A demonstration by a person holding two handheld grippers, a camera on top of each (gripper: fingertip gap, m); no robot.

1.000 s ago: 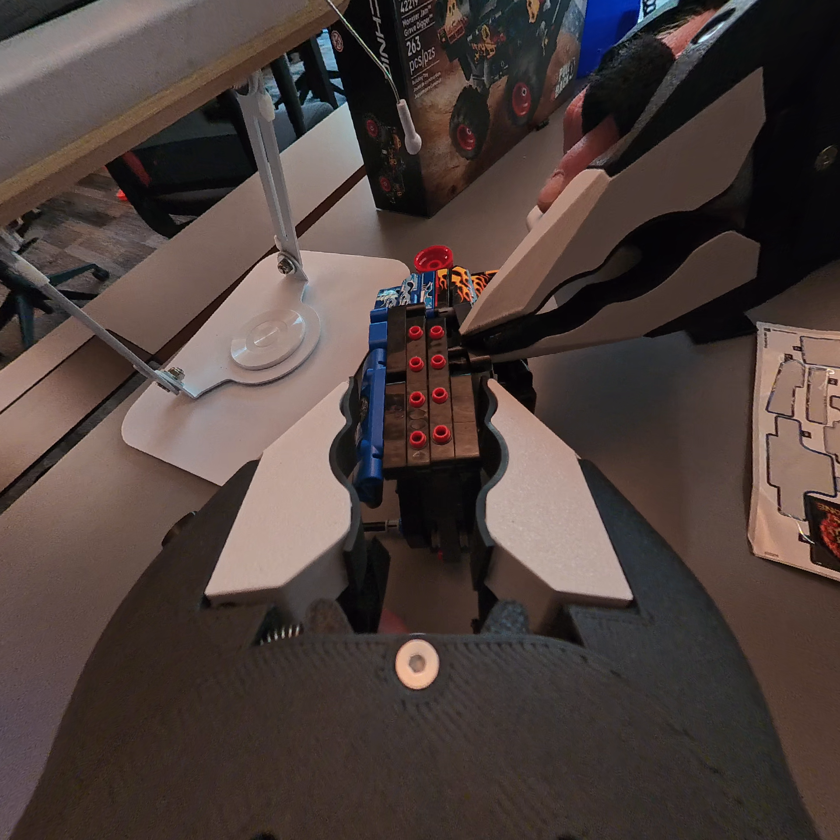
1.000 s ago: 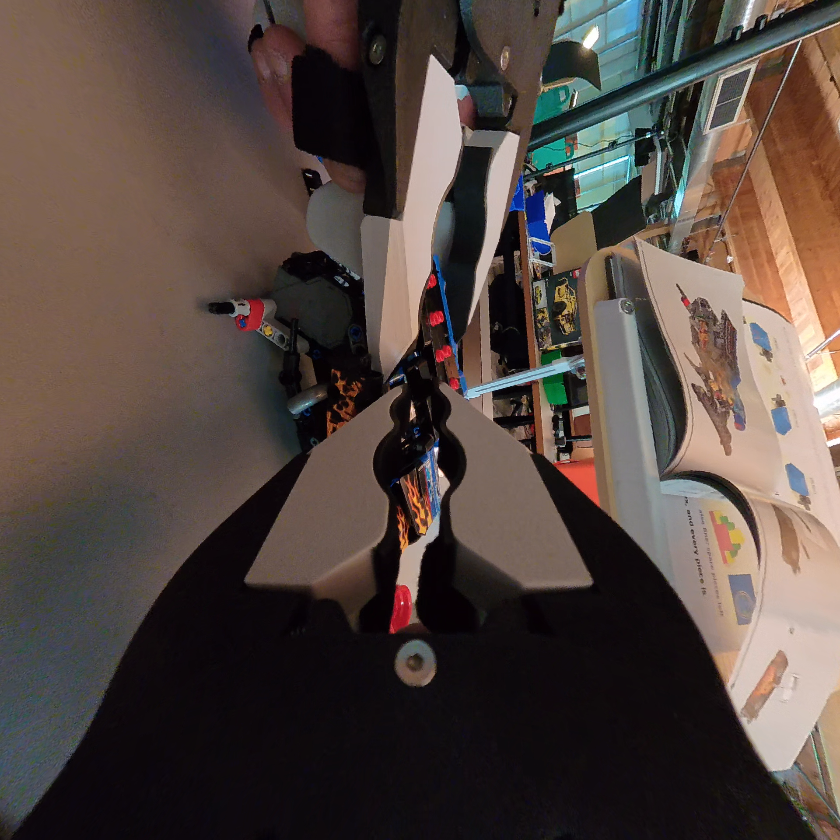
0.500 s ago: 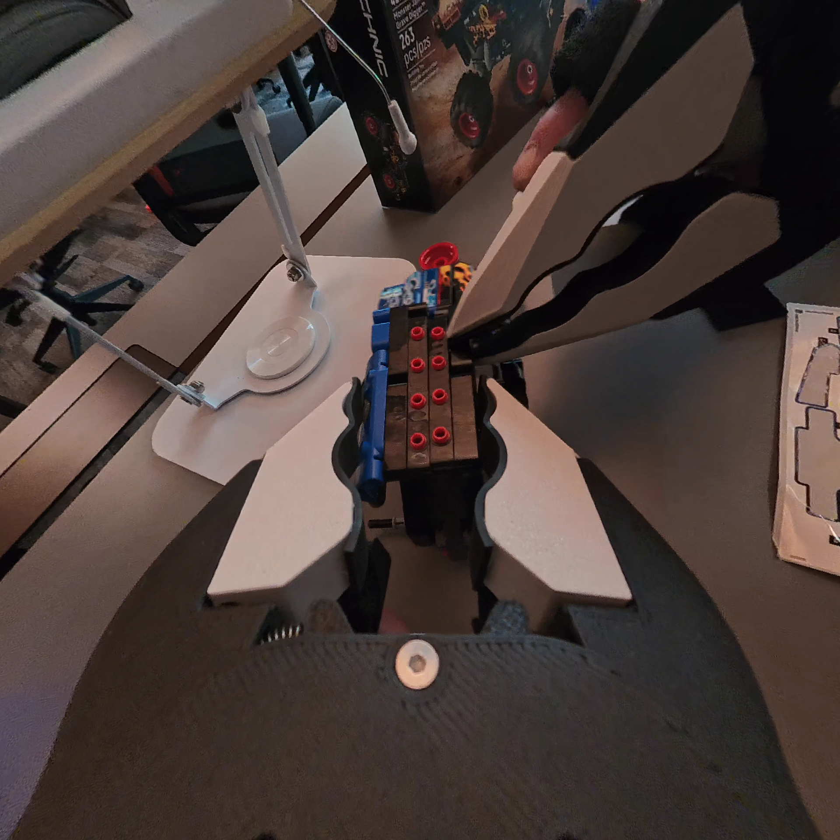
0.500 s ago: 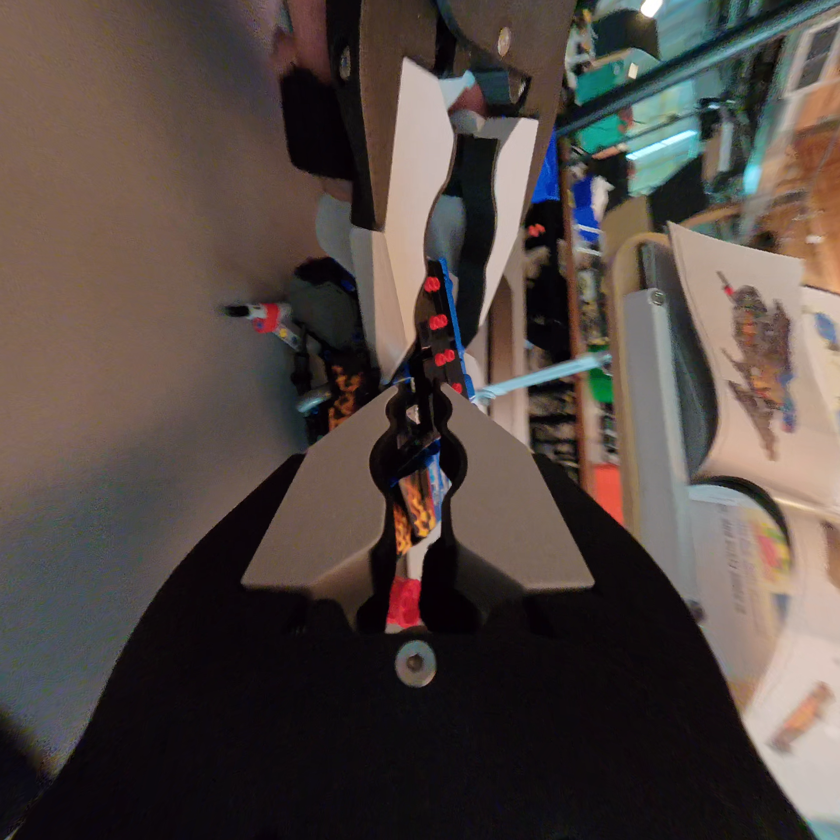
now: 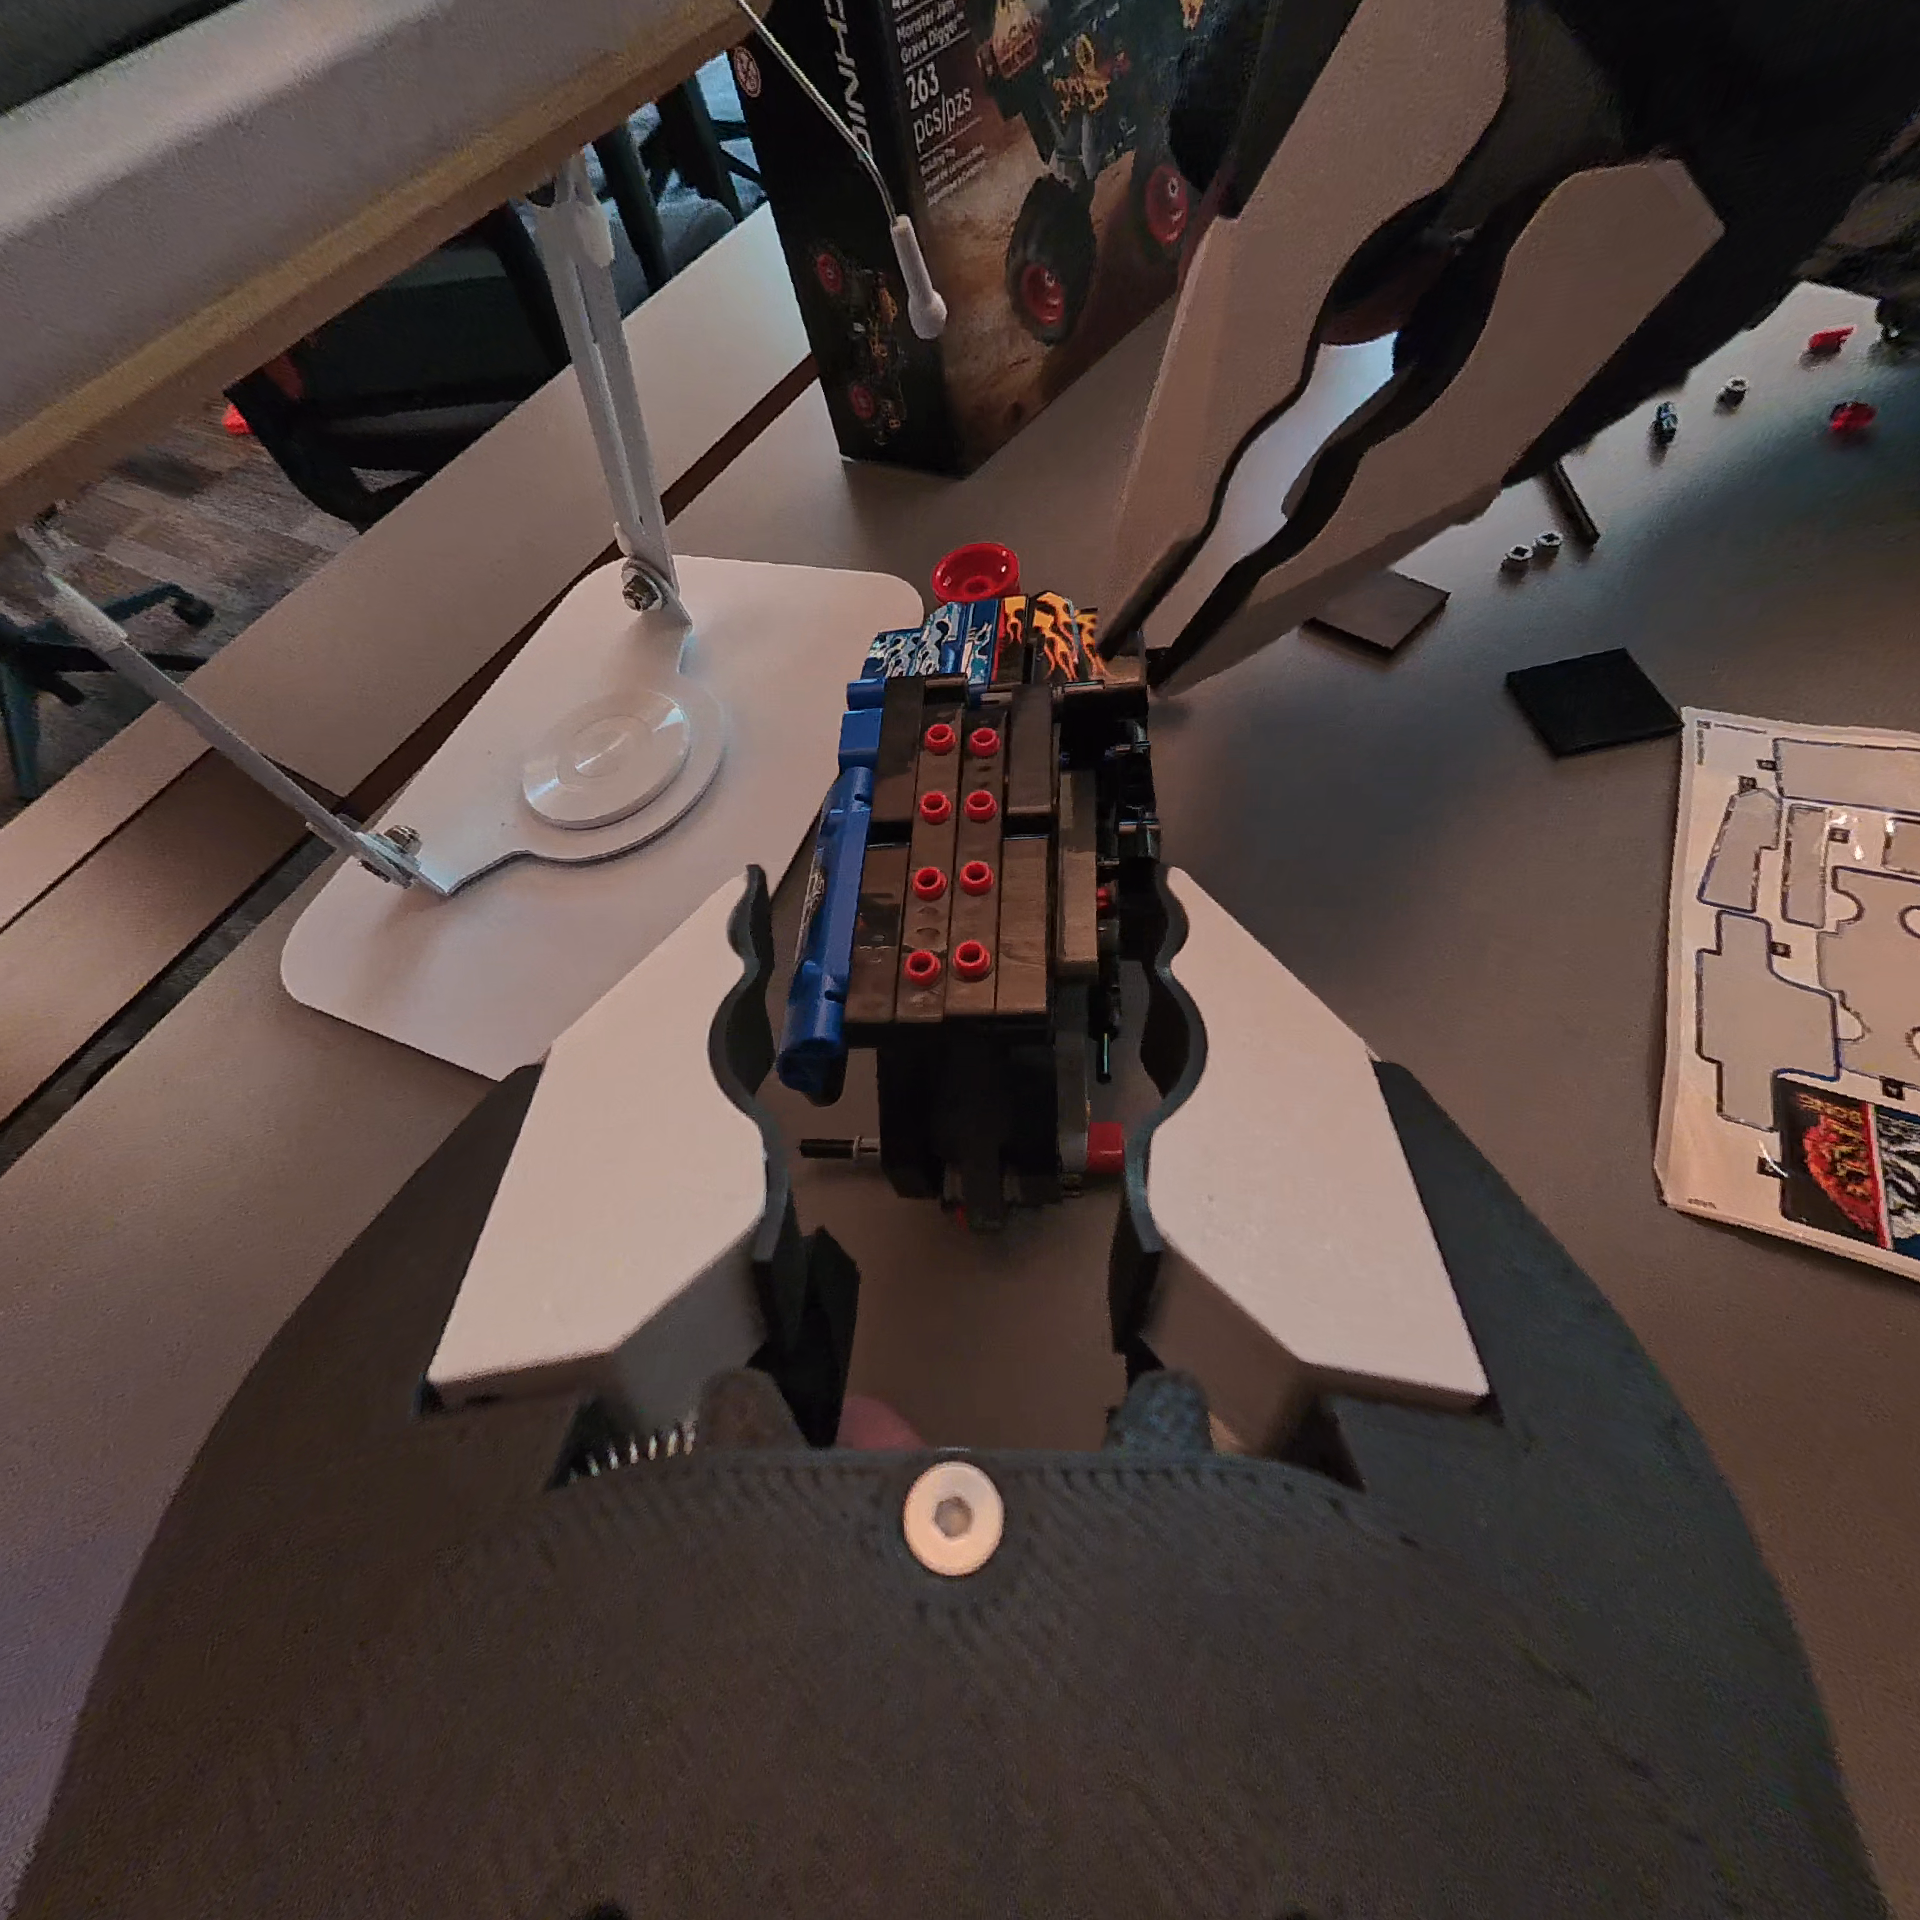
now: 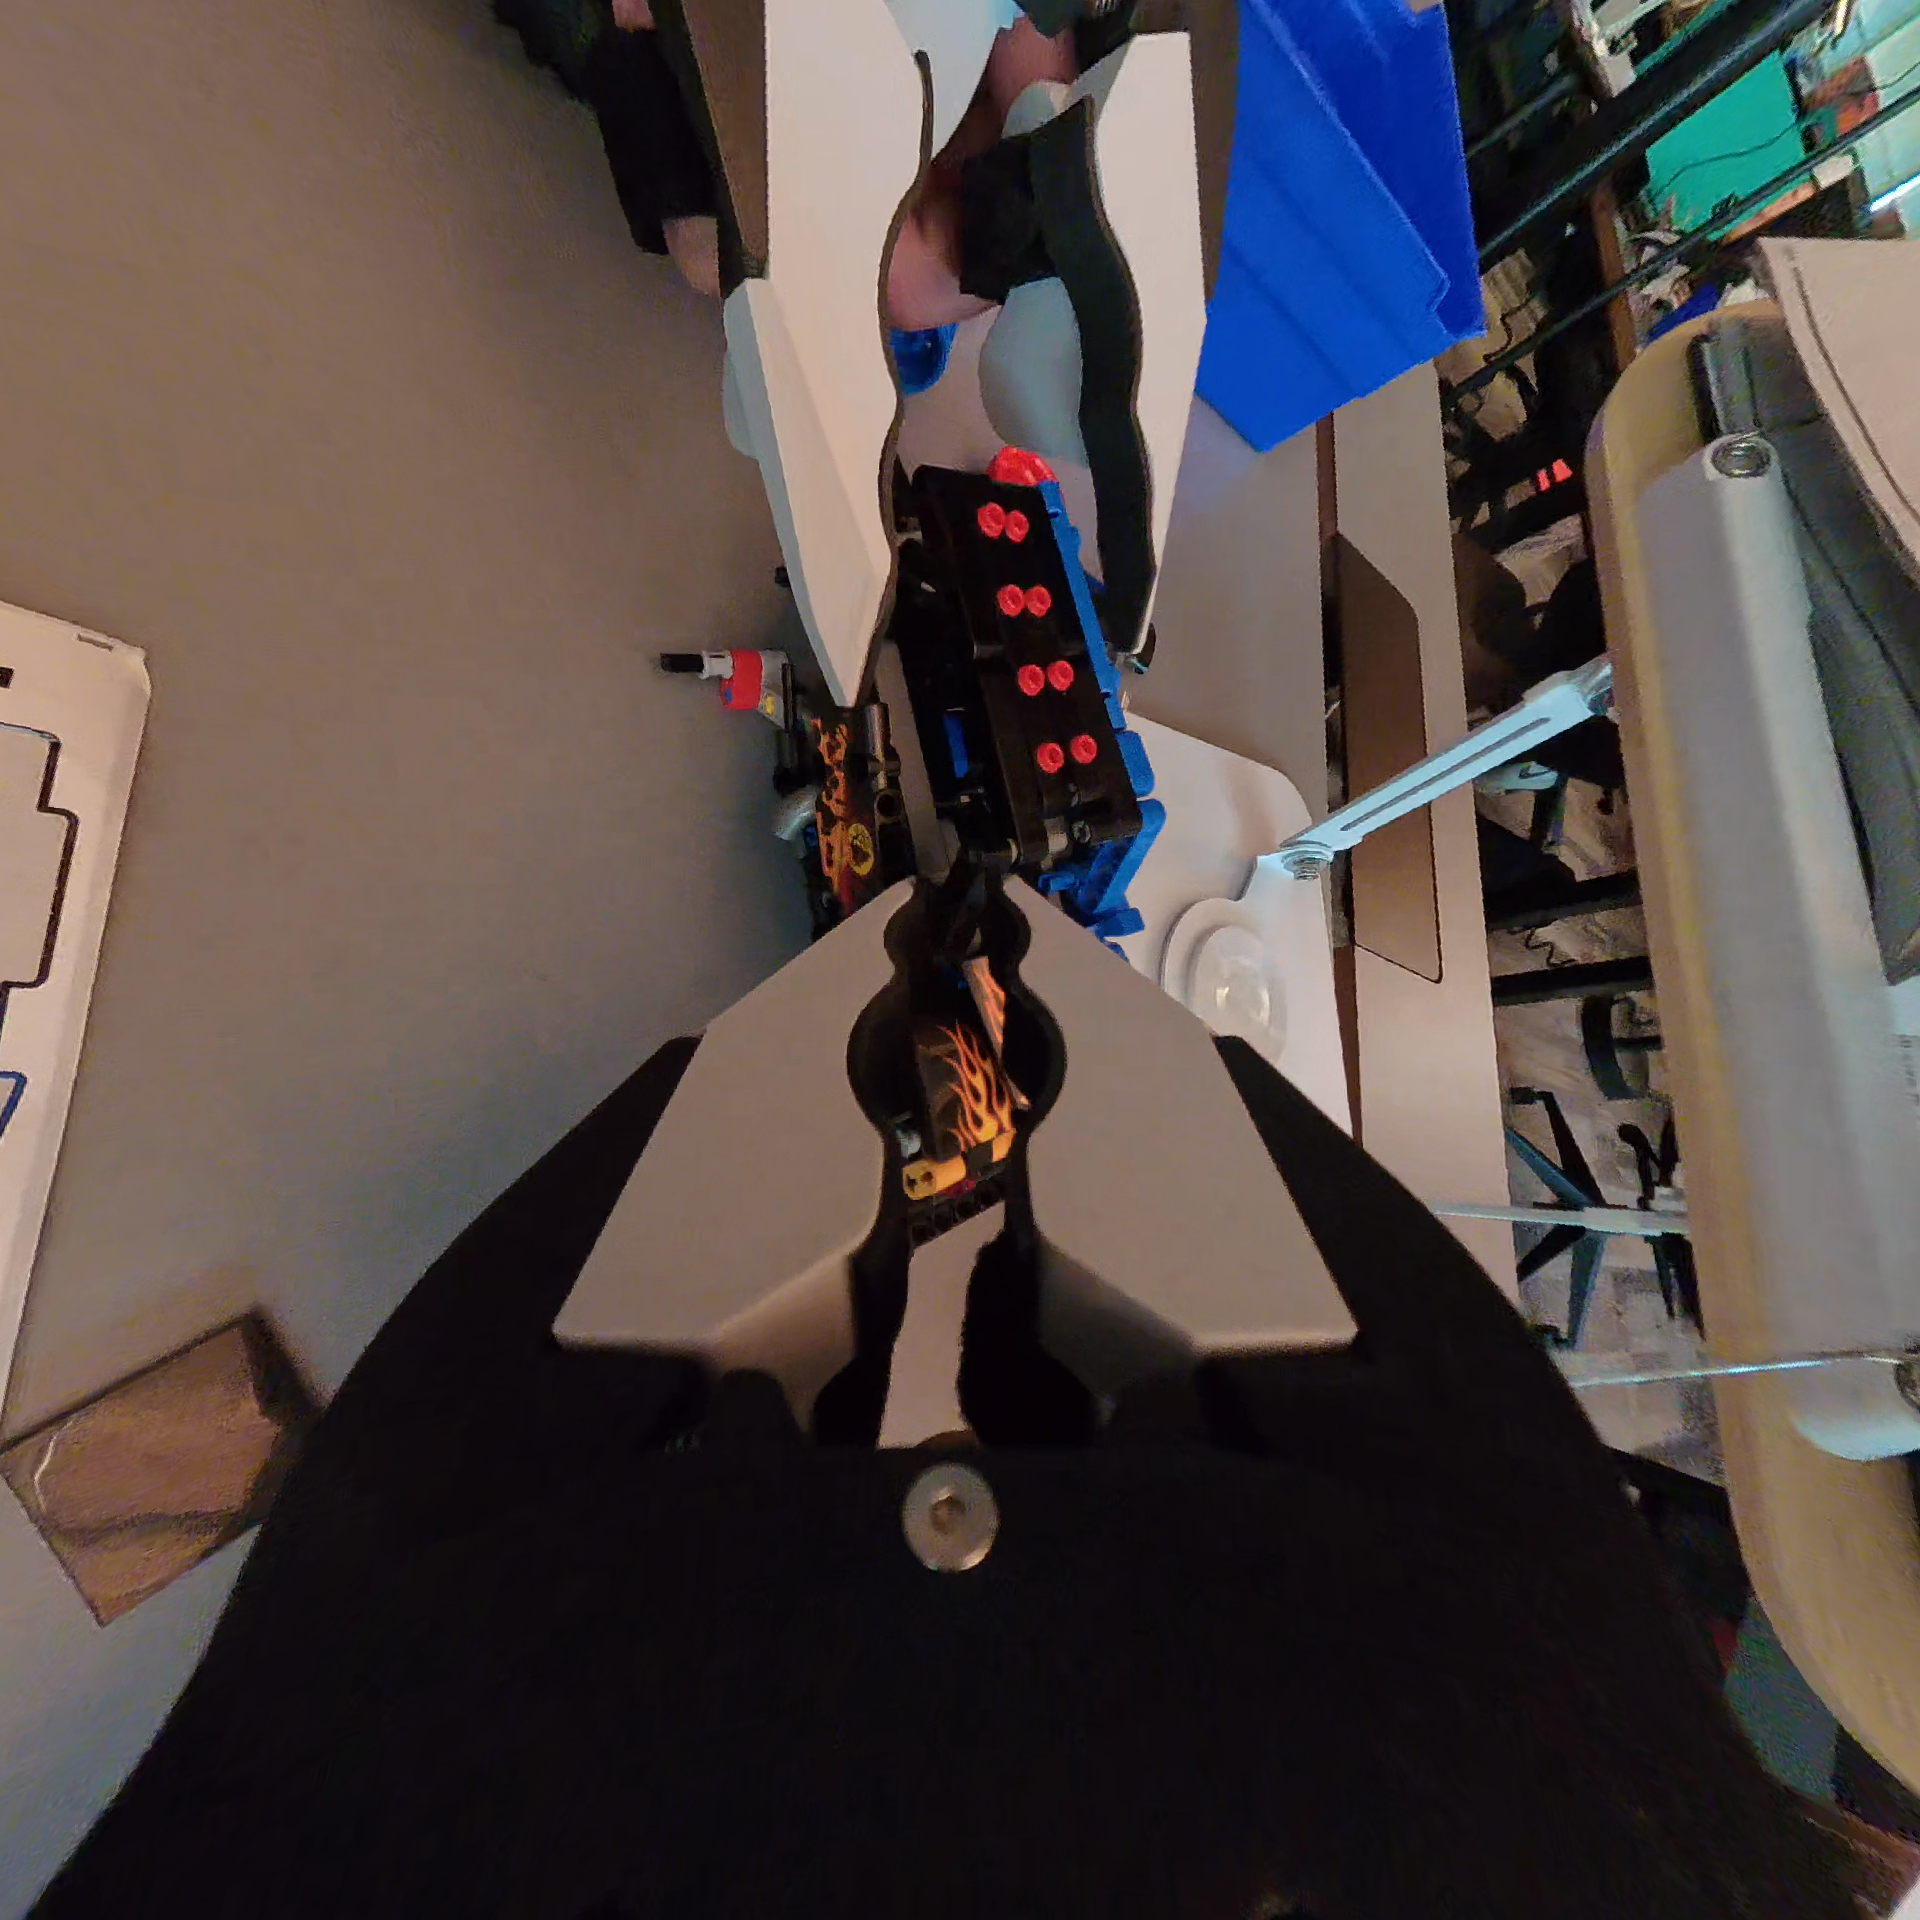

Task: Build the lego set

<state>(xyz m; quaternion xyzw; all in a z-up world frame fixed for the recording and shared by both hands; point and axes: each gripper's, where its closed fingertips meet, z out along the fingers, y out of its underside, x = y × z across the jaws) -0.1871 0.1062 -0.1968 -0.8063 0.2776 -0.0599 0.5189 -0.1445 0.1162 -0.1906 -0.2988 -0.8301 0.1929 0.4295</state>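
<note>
Left hand-held gripper: fingers spread wide, one on each side of the lego model. A gap shows on both sides, so neither pad is seen pressing it. The model lies lengthwise between the fingers, black top plates with paired red studs facing up, a blue beam along the side nearer the left finger.

Right hand-held gripper: fingers nearly together, tips pinching a dark part at the model's end. In its own view a flame-printed panel sits in the hollow behind the tips. In the left wrist view this gripper comes down from the upper right to the model's far right corner, just beside the flame-printed and blue-printed panels and a red cone piece.

Counter: grey surface below both tools. Whether the model rests on it or is lifted cannot be told.

Left of the left gripper: white stand base with thin metal arms. Beyond the model: dark lego box, upright. Right of the left gripper: sticker sheet lying flat, two dark flat squares and small loose parts farther out.
</note>
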